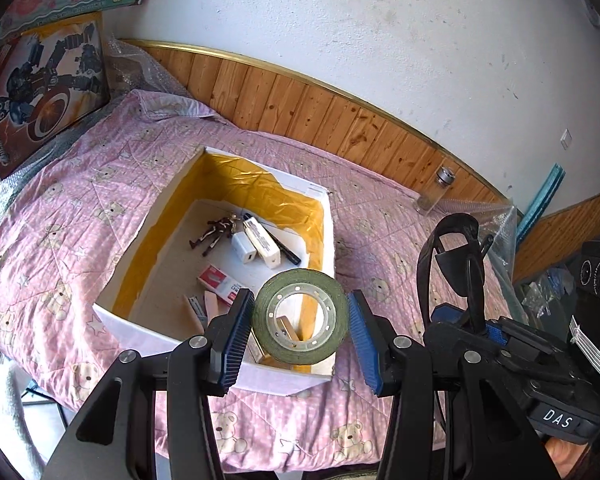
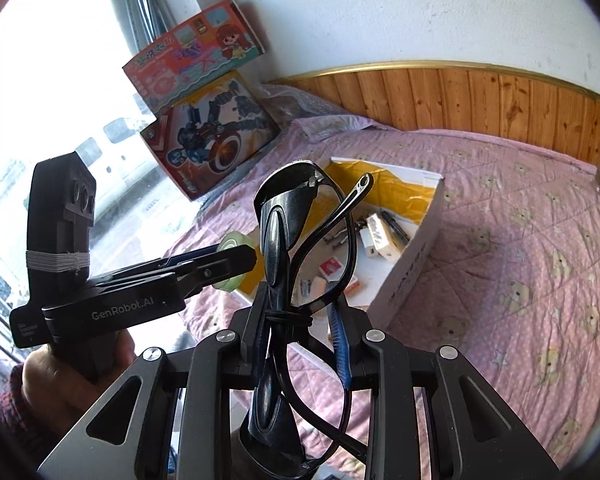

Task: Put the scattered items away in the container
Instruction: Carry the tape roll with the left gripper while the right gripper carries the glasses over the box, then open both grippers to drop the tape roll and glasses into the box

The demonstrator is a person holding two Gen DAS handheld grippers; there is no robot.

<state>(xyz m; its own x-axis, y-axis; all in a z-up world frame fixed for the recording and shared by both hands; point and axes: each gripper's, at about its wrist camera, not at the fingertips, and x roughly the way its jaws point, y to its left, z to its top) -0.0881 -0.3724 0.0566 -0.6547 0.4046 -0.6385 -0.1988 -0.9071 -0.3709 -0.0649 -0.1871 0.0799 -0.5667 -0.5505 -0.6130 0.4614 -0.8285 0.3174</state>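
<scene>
While our left gripper (image 1: pixel 300 322), spread apart, barely cradles the green tape roll (image 1: pixel 300 317) over the yellow-lined white box (image 1: pixel 148 216), it may tumble; our right gripper (image 2: pixel 300 344), clamped on black glasses (image 2: pixel 300 240), could snag.

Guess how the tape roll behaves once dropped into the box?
The tape roll is round with a hollow core, so it probably rolls if it lands on edge. It looks light and stiff, unlikely to deform. The box walls should stop it; it may knock the small items inside.
</scene>
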